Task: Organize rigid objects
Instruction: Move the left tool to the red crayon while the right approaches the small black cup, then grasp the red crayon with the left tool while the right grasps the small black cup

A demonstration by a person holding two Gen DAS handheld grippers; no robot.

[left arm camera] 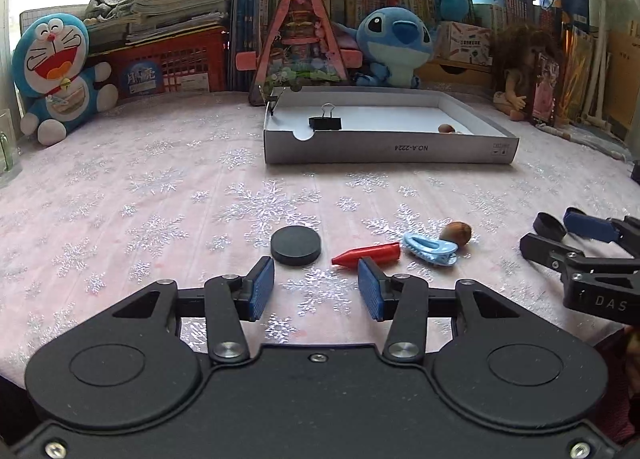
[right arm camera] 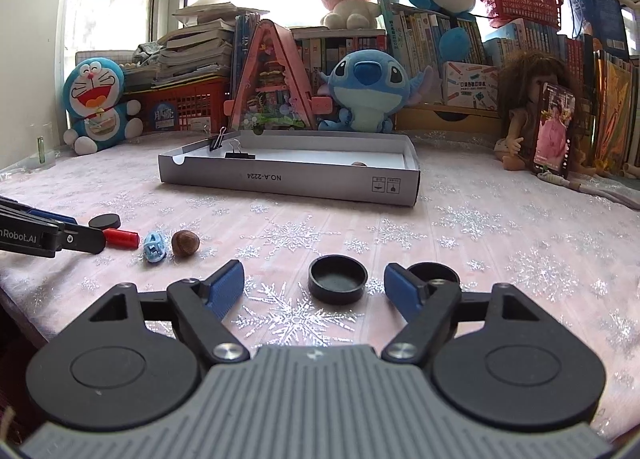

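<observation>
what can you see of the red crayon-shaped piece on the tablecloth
The red crayon-shaped piece looks like smooth, glossy plastic: a short cylinder tapering to a cone tip. It lies flat on the snowflake tablecloth, tip toward the black disc, blunt end close to the light blue clip; whether they touch is unclear. It sits just beyond the left gripper, whose pads do not touch it.

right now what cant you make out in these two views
- Second black cap, right wrist view: the right gripper's finger covers its near half.
- Brown thing in the box, both views: the front wall hides all but its top, so what it is stays unclear.
- Red piece, right wrist view: the left gripper's finger hides one end.
- Small symbols on the box wall: too small to read.
</observation>
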